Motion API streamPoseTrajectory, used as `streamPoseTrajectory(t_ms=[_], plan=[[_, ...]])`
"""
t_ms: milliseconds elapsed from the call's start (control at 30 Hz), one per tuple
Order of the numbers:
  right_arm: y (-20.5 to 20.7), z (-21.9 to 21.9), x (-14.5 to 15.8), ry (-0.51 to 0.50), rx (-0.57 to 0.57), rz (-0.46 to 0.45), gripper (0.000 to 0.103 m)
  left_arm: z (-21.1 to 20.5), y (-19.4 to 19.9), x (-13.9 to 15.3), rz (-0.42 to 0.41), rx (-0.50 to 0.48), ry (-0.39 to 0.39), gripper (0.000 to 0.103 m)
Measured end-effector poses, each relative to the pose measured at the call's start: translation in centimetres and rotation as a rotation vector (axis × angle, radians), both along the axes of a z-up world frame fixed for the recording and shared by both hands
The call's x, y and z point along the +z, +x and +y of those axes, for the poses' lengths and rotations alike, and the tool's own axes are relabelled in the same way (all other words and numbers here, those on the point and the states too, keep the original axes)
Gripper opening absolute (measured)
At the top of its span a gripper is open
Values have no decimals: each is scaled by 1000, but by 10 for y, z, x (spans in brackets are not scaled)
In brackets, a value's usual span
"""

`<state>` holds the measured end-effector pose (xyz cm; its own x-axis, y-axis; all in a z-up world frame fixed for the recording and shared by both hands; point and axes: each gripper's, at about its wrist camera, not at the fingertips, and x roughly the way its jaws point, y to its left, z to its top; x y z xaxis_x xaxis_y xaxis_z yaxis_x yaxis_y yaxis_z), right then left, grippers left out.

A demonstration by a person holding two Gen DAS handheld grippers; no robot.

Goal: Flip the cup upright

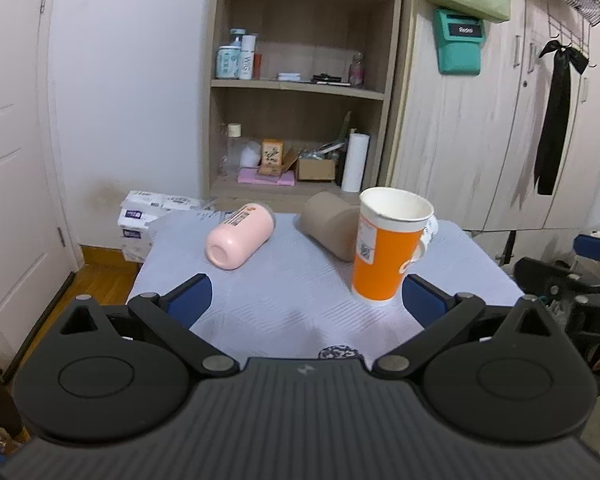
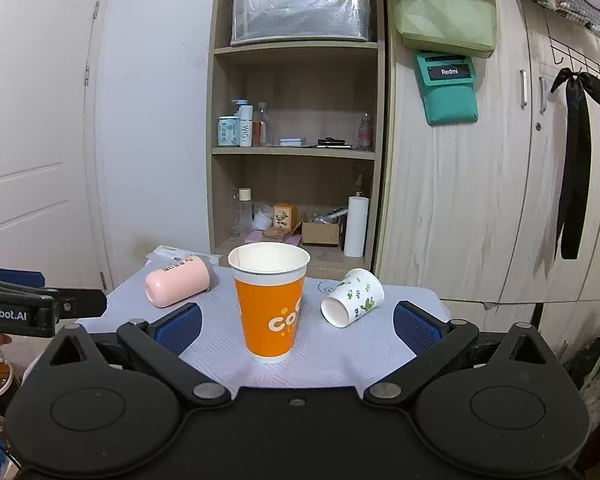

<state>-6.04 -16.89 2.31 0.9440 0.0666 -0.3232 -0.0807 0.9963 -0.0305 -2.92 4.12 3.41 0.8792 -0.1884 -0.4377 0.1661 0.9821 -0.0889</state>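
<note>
The orange cup (image 2: 269, 307) stands upright near the front edge of the table (image 2: 340, 364), mouth up, so that one looks done. Three others lie on their sides: a pink cup (image 2: 177, 286) toward the back left corner, a white patterned cup (image 2: 352, 297) to the right of the orange one, and a brown cup (image 1: 329, 224) just behind it.

The right gripper (image 2: 298, 322) has its fingers spread wide with the orange cup between them, touching neither as far as I can tell. The left gripper (image 1: 306, 300) is also spread wide and holds nothing; the orange cup sits just beside its right finger.

Risks, as I judge them: a sideways sweep by either gripper could clip the tall, light orange cup and topple it again. The lying cups are round and may roll off the table if nudged before the fingers close. Squeezing a paper wall hard would crush it.

Only the left wrist view shows the brown cup clearly; in the right wrist view it is hidden behind the orange cup. Only the right wrist view shows the white cup's open mouth and pattern; the left one catches just a sliver of it.
</note>
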Motion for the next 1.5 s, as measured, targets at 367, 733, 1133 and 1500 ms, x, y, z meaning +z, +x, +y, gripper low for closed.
streamPoseTrajectory(t_ms=[367, 733, 1133, 1500], plan=[[2, -1, -2, -1, -36, 22, 103, 0, 6, -5, 46, 37, 35, 103], [3, -4, -4, 6, -67, 44, 103, 2, 8, -10, 91, 59, 55, 103], [5, -7, -7, 11, -99, 69, 103, 2, 14, -15, 134, 70, 73, 103], [4, -6, -8, 5, -115, 71, 103, 2, 15, -18, 158, 75, 86, 103]])
